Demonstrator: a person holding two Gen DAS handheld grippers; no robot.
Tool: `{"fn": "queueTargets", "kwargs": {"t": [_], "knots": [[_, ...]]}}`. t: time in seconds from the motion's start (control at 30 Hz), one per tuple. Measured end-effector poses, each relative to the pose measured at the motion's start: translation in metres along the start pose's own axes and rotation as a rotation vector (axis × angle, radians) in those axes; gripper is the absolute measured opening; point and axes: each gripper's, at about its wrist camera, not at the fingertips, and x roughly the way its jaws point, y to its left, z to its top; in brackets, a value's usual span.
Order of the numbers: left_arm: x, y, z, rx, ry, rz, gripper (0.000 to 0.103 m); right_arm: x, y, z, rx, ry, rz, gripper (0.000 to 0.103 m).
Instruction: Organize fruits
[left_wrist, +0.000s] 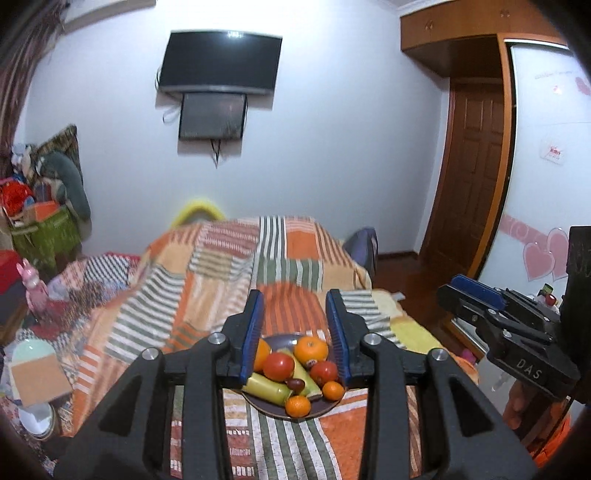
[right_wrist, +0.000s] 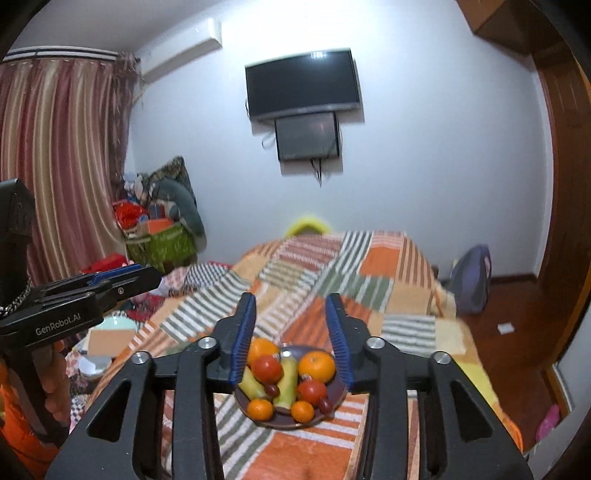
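fruits (left_wrist: 295, 376) sit piled on a dark plate (left_wrist: 273, 410) on the striped blanket (left_wrist: 207, 280). we find left gripper (left_wrist: 295, 325) and right gripper (right_wrist: 291, 325) spread, empty, above them. sorting appears not begun.

A glossy dark round plate (right_wrist: 334, 402) sits on a soft woven cloth bedspread of orange and striped patches (right_wrist: 380, 291). The smooth-skinned red tomatoes (right_wrist: 266, 368) shine. Polished reddish wooden floorboards (right_wrist: 506, 314) gleam; the matt black plastic left gripper (left_wrist: 295, 332) carries ribbed blue pads (left_wrist: 337, 328).
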Motion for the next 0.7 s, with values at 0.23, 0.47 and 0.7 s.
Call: {"fn": "queueTargets", "kwargs": {"t": [0.23, 0.47, 0.7], "knots": [[-0.036, -0.010, 0.001, 0.029, -0.099, 0.028, 0.071, -0.016, 0.012, 0.003, -0.021, -0.074, -0.019, 0.060], [-0.049, -0.011, 0.000, 0.033, -0.136, 0.047, 0.091, -0.024, 0.015, 0.002, -0.023, -0.124, -0.085, 0.089], [-0.054, -0.011, -0.004, 0.034, -0.151, 0.065, 0.102, -0.034, 0.019, 0.001, -0.027, -0.160, -0.143, 0.103]]}}
